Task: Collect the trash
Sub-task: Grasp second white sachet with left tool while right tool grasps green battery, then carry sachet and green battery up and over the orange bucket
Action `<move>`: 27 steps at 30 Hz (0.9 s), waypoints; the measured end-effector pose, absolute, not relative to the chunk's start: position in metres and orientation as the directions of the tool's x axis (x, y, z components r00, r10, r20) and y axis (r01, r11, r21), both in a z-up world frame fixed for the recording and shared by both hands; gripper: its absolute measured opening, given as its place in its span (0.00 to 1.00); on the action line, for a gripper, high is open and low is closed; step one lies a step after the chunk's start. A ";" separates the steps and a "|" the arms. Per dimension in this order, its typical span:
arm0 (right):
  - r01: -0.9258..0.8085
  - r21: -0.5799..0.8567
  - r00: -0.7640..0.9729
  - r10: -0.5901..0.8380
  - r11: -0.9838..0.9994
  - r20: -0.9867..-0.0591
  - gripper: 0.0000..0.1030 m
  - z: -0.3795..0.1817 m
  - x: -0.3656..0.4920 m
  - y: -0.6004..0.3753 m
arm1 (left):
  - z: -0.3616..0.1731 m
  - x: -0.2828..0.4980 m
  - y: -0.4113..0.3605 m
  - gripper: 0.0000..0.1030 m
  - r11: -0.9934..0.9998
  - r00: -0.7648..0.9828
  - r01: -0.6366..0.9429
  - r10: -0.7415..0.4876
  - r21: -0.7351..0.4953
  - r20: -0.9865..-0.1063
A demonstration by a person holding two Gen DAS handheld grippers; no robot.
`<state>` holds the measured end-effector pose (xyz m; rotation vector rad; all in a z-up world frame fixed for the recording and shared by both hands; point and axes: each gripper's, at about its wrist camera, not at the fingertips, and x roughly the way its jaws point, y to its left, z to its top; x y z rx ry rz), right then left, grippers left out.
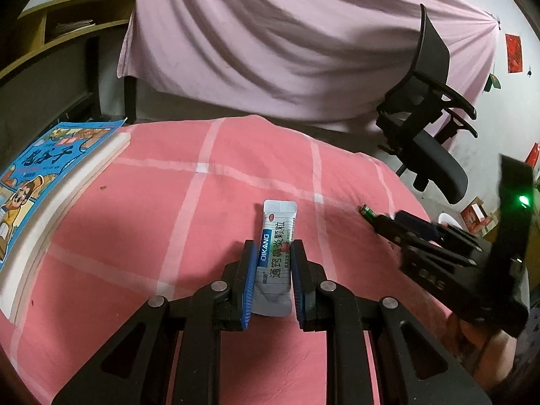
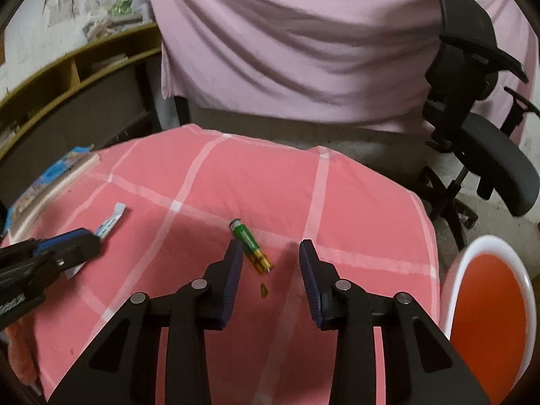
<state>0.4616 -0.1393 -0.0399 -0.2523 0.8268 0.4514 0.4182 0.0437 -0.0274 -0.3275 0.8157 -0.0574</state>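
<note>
Left wrist view shows your left gripper pinching a silver medicine sachet between its blue pads; the sachet's far end pokes out past the fingertips and lies on the pink checked cloth. Left of the sachet, a blue comic book rests at the cloth's edge. Right of the sachet, your right gripper has its fingers spread wide over a green and gold battery, which lies on the cloth between them, closer to the left finger and touching neither. A small yellowish scrap sits just nearer you than the battery. Right of the battery, beyond the cloth's edge, stands a white bin with an orange liner. Behind it is a black office chair.
</note>
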 end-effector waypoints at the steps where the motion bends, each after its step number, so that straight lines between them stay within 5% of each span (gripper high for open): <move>1: -0.498 -0.068 0.586 0.278 0.864 -0.761 0.32 -0.042 0.463 -0.133 | -0.027 0.419 0.043 0.16 0.948 0.686 -0.073 -0.178 -0.309 -0.706; 4: -0.535 -0.126 0.581 0.255 0.835 -0.773 0.32 -0.047 0.464 -0.119 | -0.027 0.419 0.048 0.16 0.942 0.682 -0.072 -0.193 -0.328 -0.705; 12: -0.543 -0.147 0.605 0.263 0.827 -0.751 0.08 -0.045 0.456 -0.120 | -0.028 0.423 0.050 0.16 0.939 0.689 -0.076 -0.194 -0.336 -0.698; 27: -0.403 -0.173 0.864 0.311 0.899 -0.396 0.08 0.006 0.395 -0.152 | -0.005 0.405 0.041 0.16 0.936 0.797 -0.089 -0.139 -0.342 -0.588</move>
